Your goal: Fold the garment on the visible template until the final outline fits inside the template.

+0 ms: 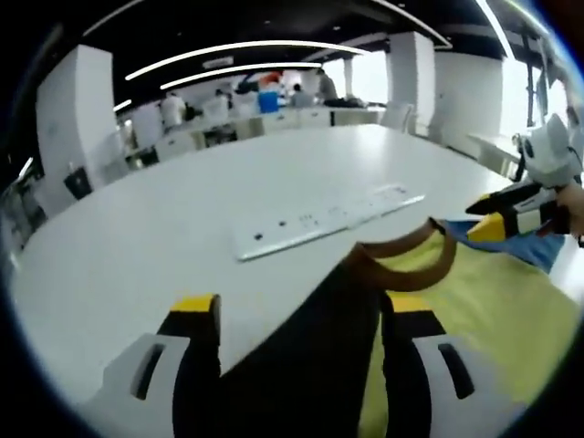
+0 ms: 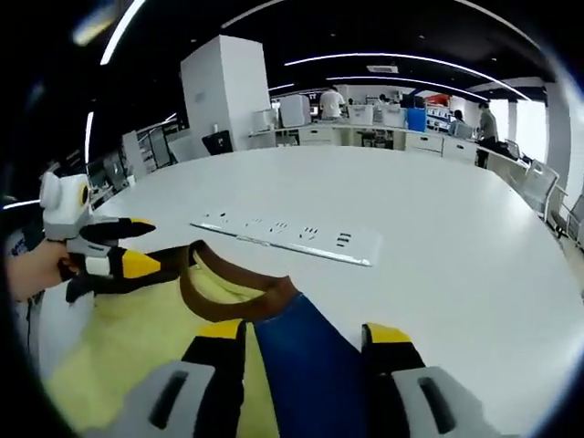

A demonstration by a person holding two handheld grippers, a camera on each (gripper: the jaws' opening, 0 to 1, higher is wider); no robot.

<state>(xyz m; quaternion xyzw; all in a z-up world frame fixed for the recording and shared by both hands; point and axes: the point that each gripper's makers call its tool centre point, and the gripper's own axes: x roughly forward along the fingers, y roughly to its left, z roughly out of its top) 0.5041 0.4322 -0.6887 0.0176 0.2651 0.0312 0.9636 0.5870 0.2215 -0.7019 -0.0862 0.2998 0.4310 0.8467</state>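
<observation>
- On the white table (image 1: 182,237): garment (image 1: 474,301), yellow with brown collar, lifted at both shoulders.
- Left gripper (image 1: 297,315) clamps the garment's dark sleeve.
- Right gripper (image 2: 306,342) clamps its blue sleeve.
- Beyond, farther off: flat white strip (image 2: 292,237).

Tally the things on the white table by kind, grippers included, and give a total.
Garment (yellow, black and blue, brown collar): 1
Flat white power-socket panel: 1
Handheld grippers: 2, left gripper and right gripper
Total: 4
</observation>
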